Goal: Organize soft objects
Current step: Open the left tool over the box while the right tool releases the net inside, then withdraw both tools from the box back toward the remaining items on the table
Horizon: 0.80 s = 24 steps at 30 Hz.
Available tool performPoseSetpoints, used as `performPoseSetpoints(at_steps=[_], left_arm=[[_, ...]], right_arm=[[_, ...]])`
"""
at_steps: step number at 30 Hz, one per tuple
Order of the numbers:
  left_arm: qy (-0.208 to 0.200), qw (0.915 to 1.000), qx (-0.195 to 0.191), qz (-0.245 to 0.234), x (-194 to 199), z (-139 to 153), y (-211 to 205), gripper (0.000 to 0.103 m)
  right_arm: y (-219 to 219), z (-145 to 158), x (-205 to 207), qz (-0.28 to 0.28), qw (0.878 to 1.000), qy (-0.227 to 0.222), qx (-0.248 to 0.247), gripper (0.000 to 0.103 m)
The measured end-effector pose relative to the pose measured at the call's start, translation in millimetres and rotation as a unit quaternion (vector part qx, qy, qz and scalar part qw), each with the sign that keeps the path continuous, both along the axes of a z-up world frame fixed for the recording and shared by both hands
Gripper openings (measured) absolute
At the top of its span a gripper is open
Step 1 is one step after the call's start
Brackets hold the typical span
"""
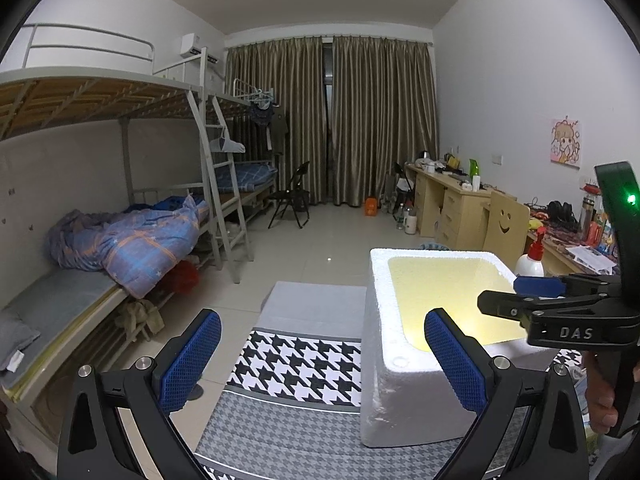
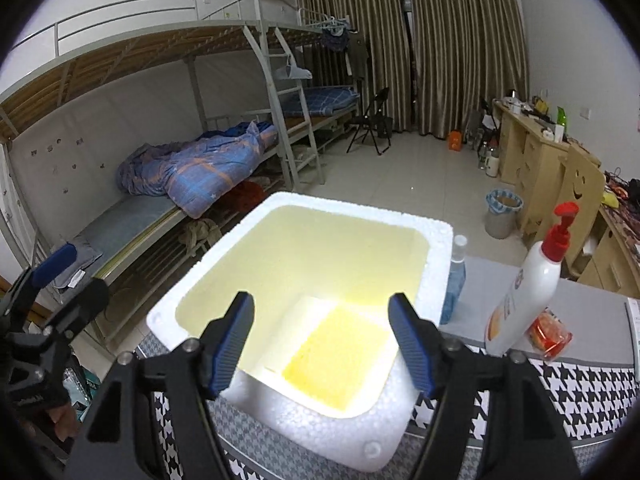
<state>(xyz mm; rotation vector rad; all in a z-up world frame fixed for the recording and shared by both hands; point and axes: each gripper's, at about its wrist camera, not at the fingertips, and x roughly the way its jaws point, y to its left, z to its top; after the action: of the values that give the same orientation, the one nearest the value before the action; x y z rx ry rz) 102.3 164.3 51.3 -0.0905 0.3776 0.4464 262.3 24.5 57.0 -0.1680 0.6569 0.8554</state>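
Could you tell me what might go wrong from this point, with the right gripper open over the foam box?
1. The right gripper hangs open above the yellow sponge lying in the foam box; lowering carelessly could dent the soft rim.
2. The white pump bottle and the blue bottle stand close beside the box, so a sideways swing could topple them.
3. The left gripper, also open, is near the box wall and could nudge it.

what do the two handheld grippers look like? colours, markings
Both match: the left gripper and the right gripper have black plastic linkage arms with silver pivot bolts and fingers faced with blue cross-hatched pads. From the left wrist view, the right gripper's body carries white "DAS" lettering and a black upright part with a lit green LED. No cables or sleeves visible.
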Motion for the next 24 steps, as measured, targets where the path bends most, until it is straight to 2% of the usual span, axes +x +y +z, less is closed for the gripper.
performPoseSetpoints(at_steps=[20,24], left_arm=[[-0.008,0.9999,0.006,-0.013,-7,3,-13,0.102],[-0.011,0.9998,0.005,-0.013,-11,4,-18,0.102]], right_arm=[[-21,18,-18,-0.01,1.0,-0.023,0.017,0.074],[-28,19,-26,-0.015,0.999,-0.034,0.025,0.091]])
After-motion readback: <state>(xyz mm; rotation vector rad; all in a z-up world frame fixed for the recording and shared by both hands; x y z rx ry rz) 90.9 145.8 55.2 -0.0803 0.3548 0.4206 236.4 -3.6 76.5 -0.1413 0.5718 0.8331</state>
